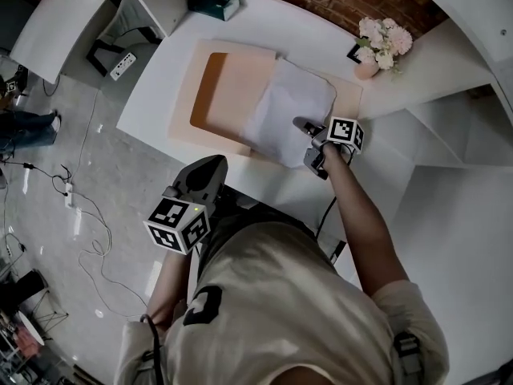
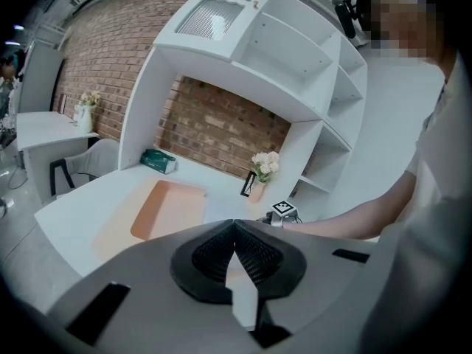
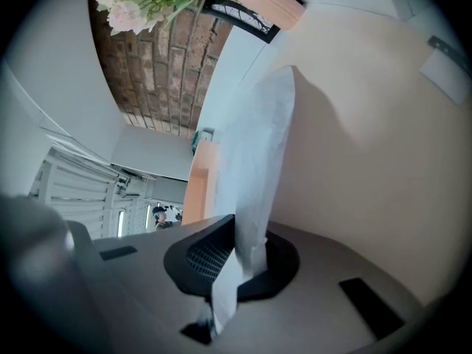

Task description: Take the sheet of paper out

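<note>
Here, right gripper pinching sheet edge

The tabletop is bare left of the orange tray. The sheet of paper covers the tray's right side. A flower vase and a green box stand behind, with shelves on the right.

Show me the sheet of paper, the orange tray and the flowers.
sheet of paper (image 1: 292, 111): head view, its crumpled middle.
orange tray (image 1: 207, 95): head view, bare left floor.
flowers (image 1: 383, 38): head view, the blossoms.
</note>
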The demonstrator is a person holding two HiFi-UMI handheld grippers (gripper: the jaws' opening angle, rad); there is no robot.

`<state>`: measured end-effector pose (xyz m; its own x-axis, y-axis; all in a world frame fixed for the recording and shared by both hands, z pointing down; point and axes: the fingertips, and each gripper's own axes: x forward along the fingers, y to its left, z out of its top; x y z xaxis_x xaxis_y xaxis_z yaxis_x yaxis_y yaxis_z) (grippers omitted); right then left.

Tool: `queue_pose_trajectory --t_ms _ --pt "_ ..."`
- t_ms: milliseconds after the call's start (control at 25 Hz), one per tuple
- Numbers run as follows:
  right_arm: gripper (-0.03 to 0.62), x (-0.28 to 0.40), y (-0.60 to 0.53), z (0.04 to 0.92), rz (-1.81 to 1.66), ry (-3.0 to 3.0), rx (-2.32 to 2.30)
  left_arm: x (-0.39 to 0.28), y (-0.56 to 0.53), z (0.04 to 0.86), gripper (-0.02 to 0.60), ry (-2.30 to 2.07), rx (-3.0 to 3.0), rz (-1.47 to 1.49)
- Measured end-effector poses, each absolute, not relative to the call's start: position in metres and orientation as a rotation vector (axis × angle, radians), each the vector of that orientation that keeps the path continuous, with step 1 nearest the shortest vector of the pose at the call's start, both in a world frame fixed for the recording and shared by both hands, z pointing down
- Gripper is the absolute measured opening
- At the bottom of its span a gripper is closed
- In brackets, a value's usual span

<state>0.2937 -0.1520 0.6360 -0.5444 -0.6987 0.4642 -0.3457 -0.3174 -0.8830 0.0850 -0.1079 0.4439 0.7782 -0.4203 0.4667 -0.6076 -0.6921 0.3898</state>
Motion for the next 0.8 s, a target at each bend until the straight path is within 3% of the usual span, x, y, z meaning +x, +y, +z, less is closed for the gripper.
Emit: queue_pose_trajectory --t_ms 400,800 --pt "0.028 0.296 -0.153 0.632 -1.901 1.615 -1.267 0.067 -0.089 0.44 0.017 -0.862 2.39 0.476" --pt "0.028 0.327 -0.133 0.637 -1.794 1.597 -1.733 0.032 -0.116 0.43 0.017 -0.801 2.434 0.407"
